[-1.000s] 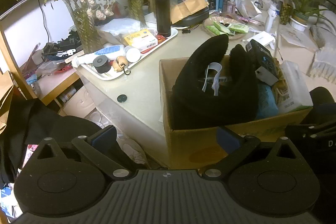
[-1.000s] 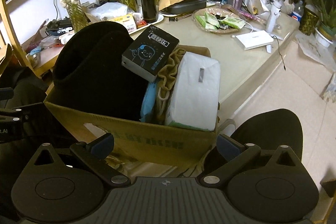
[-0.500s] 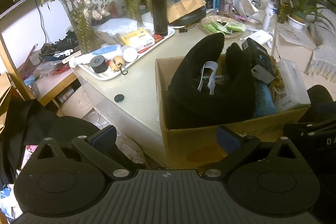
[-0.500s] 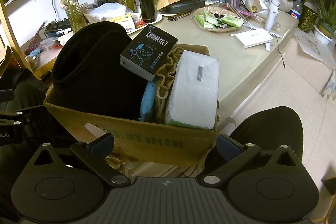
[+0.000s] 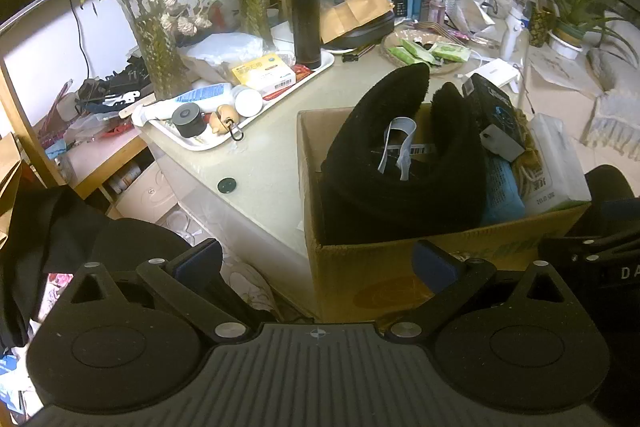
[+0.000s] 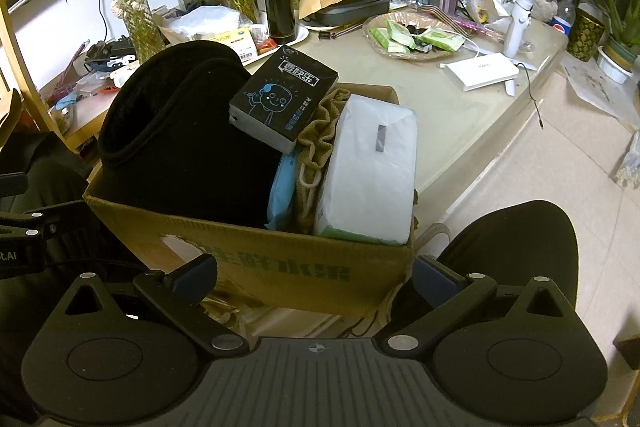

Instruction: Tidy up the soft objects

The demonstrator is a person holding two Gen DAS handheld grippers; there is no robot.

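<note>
A cardboard box [image 5: 384, 259] [image 6: 256, 251] stands at the table's near edge. It holds a black U-shaped neck pillow [image 5: 400, 163] [image 6: 180, 139], a black printed tissue pack [image 6: 282, 99] [image 5: 494, 111], a blue pack [image 6: 280, 187], a tan knitted cloth [image 6: 320, 131] and a white tissue pack [image 6: 368, 167] [image 5: 554, 163]. My left gripper [image 5: 318, 261] is open and empty, low in front of the box's left corner. My right gripper [image 6: 314, 273] is open and empty, just before the box's front wall.
A white tray [image 5: 224, 131] with bottles and a black flask [image 5: 305, 19] sits behind the box on the left. Glass vases with plants [image 5: 160, 47] stand at the back. A woven dish of green packets [image 6: 416, 39] and a white device [image 6: 482, 71] lie on the right.
Both grippers have drawn back and risen slightly from the box, so it looks a little smaller and lower. Nothing was taken hold of; the box contents have not moved.
</note>
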